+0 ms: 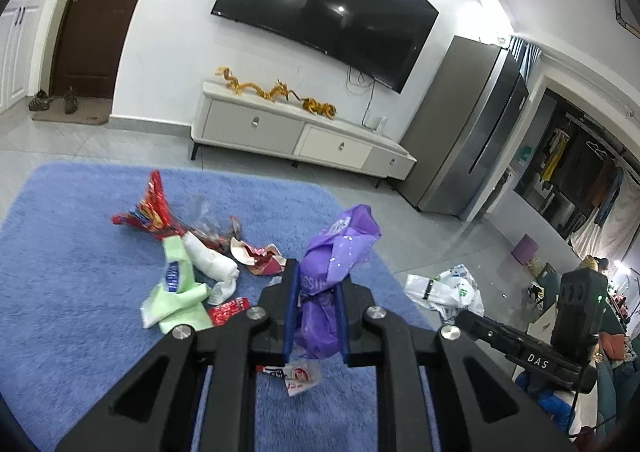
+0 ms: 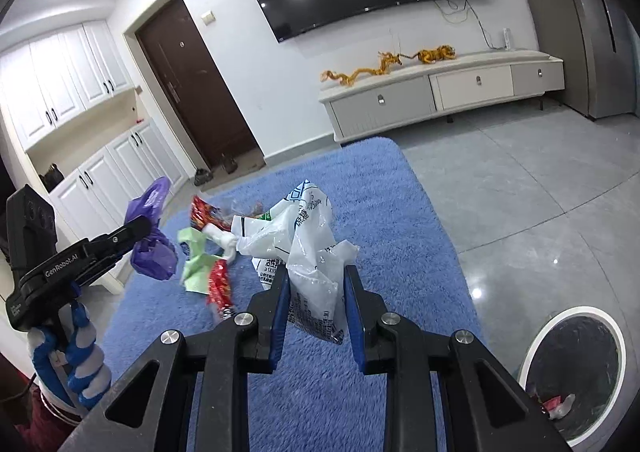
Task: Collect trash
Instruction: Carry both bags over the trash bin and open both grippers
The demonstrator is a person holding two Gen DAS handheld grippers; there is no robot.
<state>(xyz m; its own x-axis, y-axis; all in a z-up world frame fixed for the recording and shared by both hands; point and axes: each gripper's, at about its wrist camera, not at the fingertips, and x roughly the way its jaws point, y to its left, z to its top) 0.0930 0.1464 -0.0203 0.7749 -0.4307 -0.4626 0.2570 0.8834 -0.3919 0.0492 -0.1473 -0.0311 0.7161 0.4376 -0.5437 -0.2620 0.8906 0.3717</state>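
Observation:
My left gripper [image 1: 317, 284] is shut on a purple plastic bag [image 1: 340, 248] and holds it above the blue rug [image 1: 80, 252]; it also shows in the right wrist view [image 2: 154, 240]. My right gripper [image 2: 318, 276] is shut on a white printed plastic bag [image 2: 308, 236], lifted over the rug; that bag shows in the left wrist view [image 1: 444, 288]. Loose trash lies on the rug: a red snack wrapper [image 1: 150, 207], a green packet [image 1: 176, 288], a white crumpled tissue [image 1: 210, 258] and a small red-white wrapper [image 1: 298, 374].
A white-rimmed trash bin [image 2: 572, 372] with a dark liner and some scraps stands on the grey tile floor at the lower right of the right wrist view. A TV cabinet [image 1: 300, 127], a fridge [image 1: 472, 131] and a brown door [image 2: 192, 87] line the walls.

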